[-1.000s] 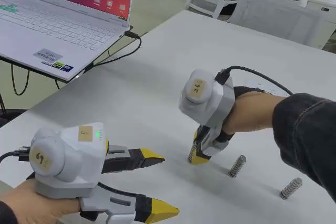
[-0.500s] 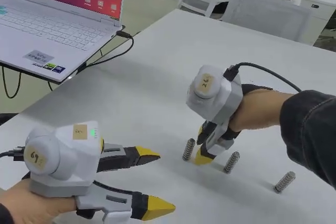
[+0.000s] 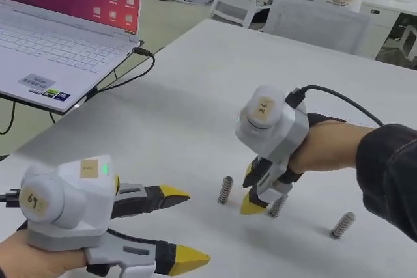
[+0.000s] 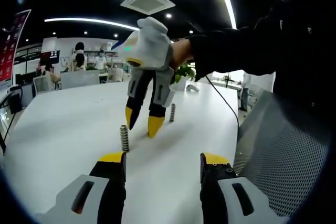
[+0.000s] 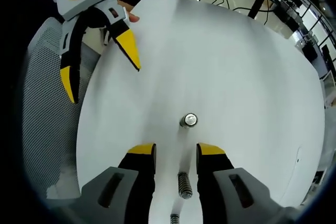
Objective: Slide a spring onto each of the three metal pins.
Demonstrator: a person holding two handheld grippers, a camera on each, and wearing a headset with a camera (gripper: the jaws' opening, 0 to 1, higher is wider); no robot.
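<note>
Three small metal springs stand upright on the white table (image 3: 195, 96): a left spring (image 3: 225, 190), a middle spring (image 3: 278, 205) and a right spring (image 3: 342, 224). My right gripper (image 3: 249, 190) points down between the left and middle springs, open, holding nothing. In the right gripper view the left spring (image 5: 189, 120) shows from above, with a round metal pin top inside it, just ahead of the right gripper (image 5: 176, 150); the middle spring (image 5: 182, 184) sits lower, between the jaws. My left gripper (image 3: 184, 227) hovers open at the near left. The left gripper view shows the left gripper (image 4: 164, 160), the left spring (image 4: 124, 138) and the right gripper (image 4: 142, 123).
An open laptop (image 3: 58, 37) sits on a stand at the far left, with a black cable (image 3: 127, 76) trailing along the table edge. Chairs (image 3: 313, 24) stand beyond the table's far side. A cable (image 3: 339, 102) runs from the right gripper over the sleeve.
My right gripper has come off the left spring, which now stands free, and has shifted right toward the middle spring. The left gripper has stayed open at the near left.
</note>
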